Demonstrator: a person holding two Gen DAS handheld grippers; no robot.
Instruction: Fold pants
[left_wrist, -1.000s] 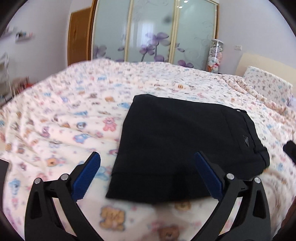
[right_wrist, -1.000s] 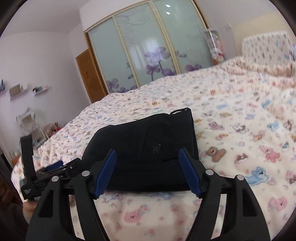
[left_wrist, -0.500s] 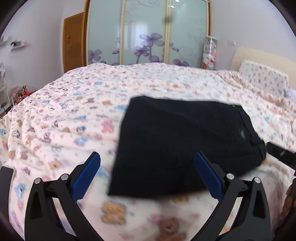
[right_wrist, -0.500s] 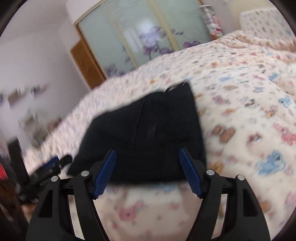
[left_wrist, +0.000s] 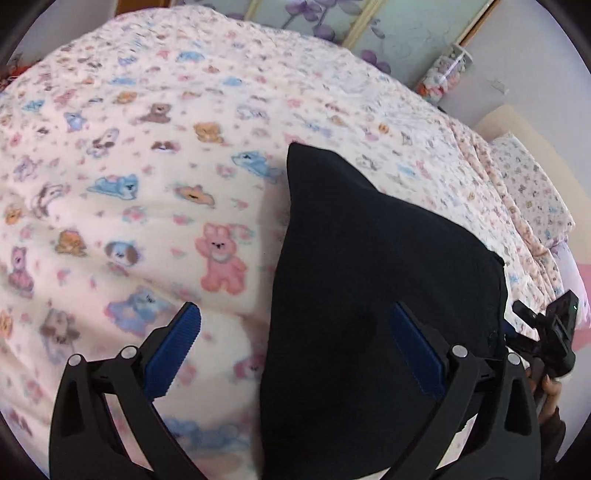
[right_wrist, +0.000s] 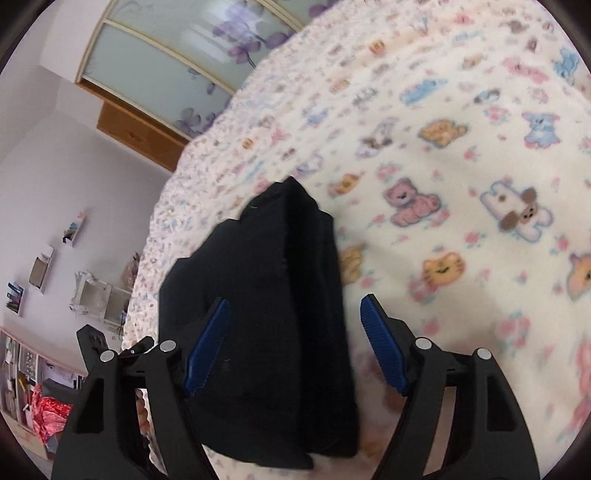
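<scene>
The black pants (left_wrist: 369, 280) lie folded into a compact stack on the bed. My left gripper (left_wrist: 295, 354) is open, low over the stack's left edge, one blue pad over the blanket and one over the cloth. In the right wrist view the pants (right_wrist: 266, 302) show their layered right end. My right gripper (right_wrist: 295, 347) is open and straddles that end, with the cloth between its pads. The right gripper also shows at the far right of the left wrist view (left_wrist: 546, 332).
The bed is covered by a cream blanket (left_wrist: 129, 192) printed with cartoon animals. A pillow (left_wrist: 532, 184) lies at the far right. A mirrored wardrobe (right_wrist: 177, 62) and wall shelves (right_wrist: 44, 266) stand beyond the bed.
Both grippers have dropped and moved in close over the pants, tilting as they came. The pants lie in the same place.
</scene>
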